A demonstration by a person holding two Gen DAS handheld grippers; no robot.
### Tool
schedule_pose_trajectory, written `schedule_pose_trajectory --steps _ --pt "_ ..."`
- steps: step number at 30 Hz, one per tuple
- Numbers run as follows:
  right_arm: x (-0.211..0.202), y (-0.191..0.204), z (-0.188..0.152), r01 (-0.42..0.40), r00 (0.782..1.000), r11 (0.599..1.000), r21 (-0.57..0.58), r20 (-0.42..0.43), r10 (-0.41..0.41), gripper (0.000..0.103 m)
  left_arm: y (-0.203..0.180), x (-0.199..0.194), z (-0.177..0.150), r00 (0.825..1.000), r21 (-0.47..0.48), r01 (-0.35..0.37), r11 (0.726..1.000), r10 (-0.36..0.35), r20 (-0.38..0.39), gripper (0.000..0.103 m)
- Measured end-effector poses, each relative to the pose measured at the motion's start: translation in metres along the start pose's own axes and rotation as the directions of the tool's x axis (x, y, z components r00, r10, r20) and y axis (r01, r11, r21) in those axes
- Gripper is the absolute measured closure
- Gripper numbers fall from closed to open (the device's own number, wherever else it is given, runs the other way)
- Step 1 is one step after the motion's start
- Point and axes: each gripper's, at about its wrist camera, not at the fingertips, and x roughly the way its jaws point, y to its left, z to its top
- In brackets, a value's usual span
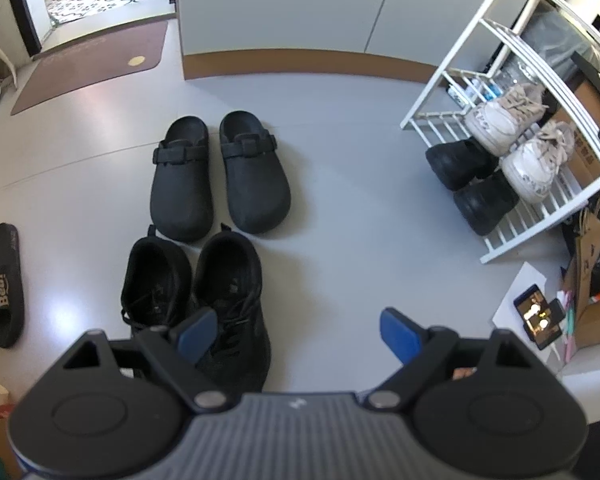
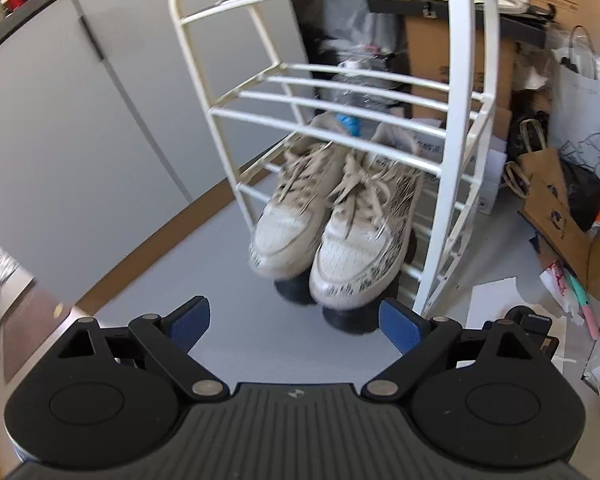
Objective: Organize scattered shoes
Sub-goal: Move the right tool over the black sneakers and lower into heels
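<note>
The left gripper (image 1: 296, 334) is hovering over the floor (image 1: 340, 200) with its fingers apart and nothing between them. Just below it, a pair of black lace-up shoes (image 1: 198, 304) is sitting side by side, toes toward the camera and long axes running near to far. Directly beyond them, black clogs (image 1: 220, 176) are lying parallel, toes also pointing this way, so the two pairs are forming a neat column. Off to the left edge, black slippers (image 1: 0, 284) are lying together, apart from that column.

The right gripper (image 2: 296, 324) is also spreading its fingers around nothing, facing the white shoe rack (image 2: 456, 168). On the rack, white sneakers (image 2: 332, 236) are resting toes outward, with black shoes (image 1: 468, 180) on the level below. I judge two pairs are shelved, and three are waiting on the floor if the rack is the goal.
</note>
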Motion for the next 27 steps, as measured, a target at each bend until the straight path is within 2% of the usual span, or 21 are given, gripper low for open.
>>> schedule_pose_trajectory --steps 6,13,17,27 --pt "-0.015 -0.002 -0.014 -0.085 0.993 0.996 -0.01 -0.078 0.084 0.008 0.007 -0.027 -0.01 0.999 -0.039 -0.028 0.999 0.029 0.016 0.013" --pt "-0.017 0.009 -0.03 -0.217 0.952 0.973 -0.082 -0.24 0.192 0.008 0.029 -0.063 -0.025 0.996 -0.099 -0.08 0.992 0.083 0.025 0.013" --pt "-0.021 0.018 -0.038 -0.272 0.933 0.953 -0.134 -0.277 0.228 0.008 0.044 -0.071 -0.032 0.995 -0.13 -0.089 0.987 0.095 0.035 0.013" --pt "-0.019 0.047 -0.062 -0.306 0.924 0.908 -0.286 -0.32 0.21 0.008 0.08 -0.05 -0.032 0.997 -0.144 -0.071 0.987 0.077 0.032 0.013"
